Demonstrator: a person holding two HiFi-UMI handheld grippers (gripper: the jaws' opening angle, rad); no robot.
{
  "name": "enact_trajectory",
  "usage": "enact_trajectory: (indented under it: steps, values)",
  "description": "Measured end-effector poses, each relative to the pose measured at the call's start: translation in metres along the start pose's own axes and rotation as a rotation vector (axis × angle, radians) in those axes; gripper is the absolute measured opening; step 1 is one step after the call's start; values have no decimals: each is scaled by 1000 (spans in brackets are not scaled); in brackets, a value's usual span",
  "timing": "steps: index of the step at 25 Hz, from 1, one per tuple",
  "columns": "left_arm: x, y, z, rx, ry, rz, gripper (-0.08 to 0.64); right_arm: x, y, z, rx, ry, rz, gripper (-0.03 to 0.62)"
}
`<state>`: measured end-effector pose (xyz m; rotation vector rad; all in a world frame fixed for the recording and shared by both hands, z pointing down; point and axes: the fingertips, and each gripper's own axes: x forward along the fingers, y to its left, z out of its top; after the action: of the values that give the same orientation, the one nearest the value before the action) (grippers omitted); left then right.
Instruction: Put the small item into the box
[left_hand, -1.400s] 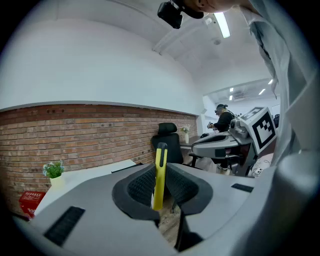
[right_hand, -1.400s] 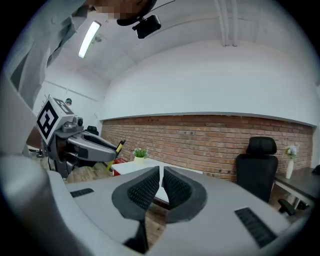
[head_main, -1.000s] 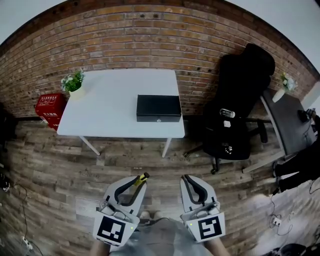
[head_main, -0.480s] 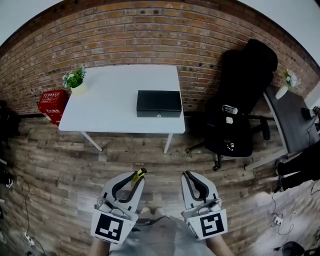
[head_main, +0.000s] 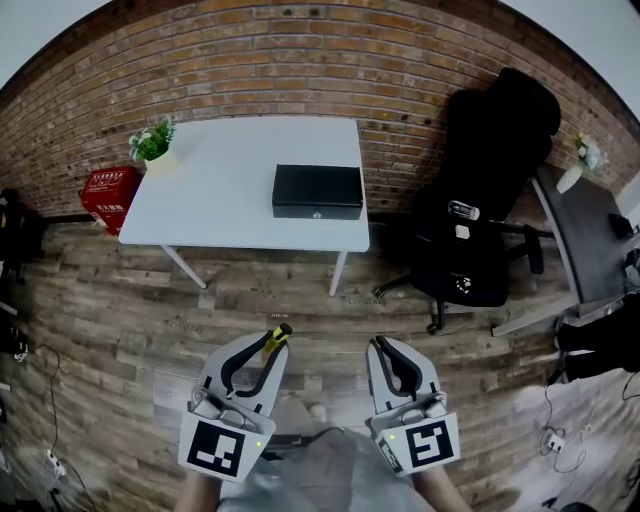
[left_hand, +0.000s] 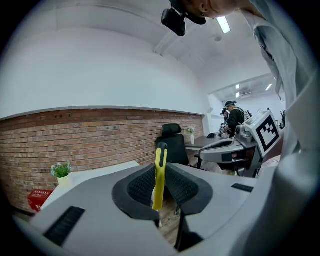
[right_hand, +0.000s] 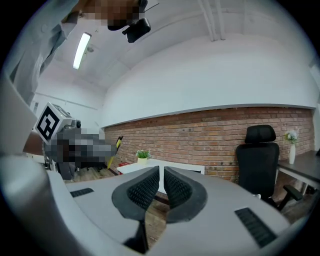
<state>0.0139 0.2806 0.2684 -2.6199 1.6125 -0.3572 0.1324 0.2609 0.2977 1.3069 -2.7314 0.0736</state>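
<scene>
1. Head view: the left gripper (head_main: 265, 352) is low in the frame, its jaws pinching a small yellow item (head_main: 277, 336) whose dark tip pokes out past the fingertips.
   - The right gripper (head_main: 381, 349) is just beside it on its right, jaws pressed together.
   - Both grippers are above the wooden floor (head_main: 120, 330).
   - Well ahead of both stands a white table (head_main: 220, 215) against a brick wall (head_main: 300, 60).
   - The black box (head_main: 318, 190) lies closed on the table, ahead of and between the two grippers.
   - A potted plant (head_main: 153, 143) sits on the table's far corner, ahead and to the left of the left gripper.
   - A black office chair (head_main: 485, 200) stands ahead and to the right of the right gripper.
2. Left gripper view: the ribbed pads (left_hand: 142, 185) close on the yellow item (left_hand: 159, 180), which stands nearly upright between them and rises above their tips.
   - The right gripper's marker cube (left_hand: 263, 131) shows off to the right.
   - The table (left_hand: 95, 175) and plant (left_hand: 61, 170) lie ahead to the left, and the chair (left_hand: 172, 142) is straight ahead.
3. Right gripper view: its pads (right_hand: 145, 190) sit almost together with only a thin slit between them, and nothing is held there.
   - The left gripper's marker cube (right_hand: 48, 122) and the yellow item (right_hand: 115, 148) show to the left.
   - The table (right_hand: 187, 168) is ahead and the chair (right_hand: 257, 155) is ahead to the right.
</scene>
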Motion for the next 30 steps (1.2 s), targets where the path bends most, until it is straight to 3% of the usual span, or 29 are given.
enact_trajectory:
  steps: [14, 30]
  values:
    - [22, 9, 0, 25, -19, 4, 71, 15, -17, -5, -54, -3, -15, 57]
    - [129, 116, 3, 29, -53, -62, 71, 152, -62, 18, -60, 5, -60, 57]
